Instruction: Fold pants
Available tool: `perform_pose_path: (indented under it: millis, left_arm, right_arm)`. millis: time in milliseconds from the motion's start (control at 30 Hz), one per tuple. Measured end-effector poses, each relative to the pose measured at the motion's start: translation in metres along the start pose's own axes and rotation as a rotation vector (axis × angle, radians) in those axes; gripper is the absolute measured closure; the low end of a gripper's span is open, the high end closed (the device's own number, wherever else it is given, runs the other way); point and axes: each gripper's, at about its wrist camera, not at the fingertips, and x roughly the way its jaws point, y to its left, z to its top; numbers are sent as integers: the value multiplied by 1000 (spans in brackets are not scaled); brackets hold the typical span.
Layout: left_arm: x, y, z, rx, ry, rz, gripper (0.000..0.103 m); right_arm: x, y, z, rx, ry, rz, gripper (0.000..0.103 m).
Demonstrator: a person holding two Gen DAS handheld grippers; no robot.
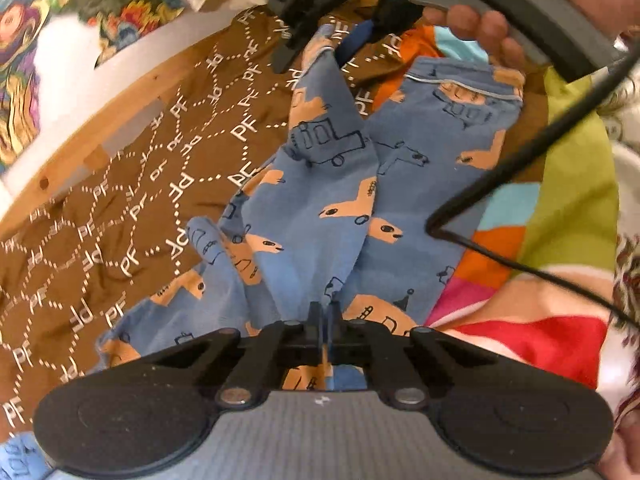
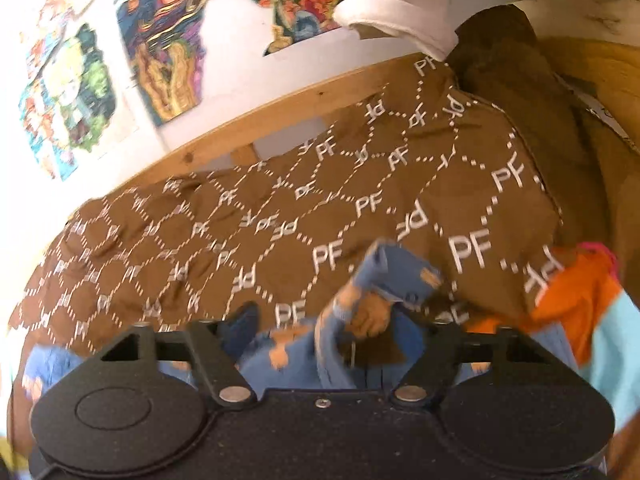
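Note:
Blue pants printed with orange vehicles lie crumpled on a brown bedspread. My left gripper is shut on a fold of them at the near end, and the cloth runs away from its jaws. At the far end one pant leg rises to my right gripper, which a hand holds. In the right wrist view the right gripper has its jaws partly apart around a bunched hem of the pants. Blur hides whether the pads press on it.
The bedspread carries white "PF" lettering. A colourful patchwork blanket lies to the right, and a black cable crosses over it. A wooden bed rail and a wall with pictures stand behind. A white sleeve hangs overhead.

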Motion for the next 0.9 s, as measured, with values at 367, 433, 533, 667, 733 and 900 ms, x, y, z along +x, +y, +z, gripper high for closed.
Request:
perform_pose_path:
  millis: [367, 433, 533, 667, 733, 900]
  left_arm:
    - [-24, 19, 1, -36, -65, -200, 101]
    - [-19, 23, -2, -50, -48, -280, 95]
    - [-13, 35, -3, -88, -28, -367, 48]
    - [-14, 57, 15, -98, -97, -428, 30]
    - [-9, 61, 37, -80, -126, -421, 30]
    - [36, 53, 107, -23, -180, -448, 30]
  right_arm:
    - [-95, -20, -21, 77, -219, -174, 97]
    - [-106, -33, -44, 115, -157, -227, 95]
    - [-103, -55, -78, 173, -67, -308, 93]
    - [-102, -71, -102, 256, -69, -318, 83]
    - [-104, -75, -107, 283, -89, -299, 74]
    - [-104, -69, -111, 279, -122, -282, 62]
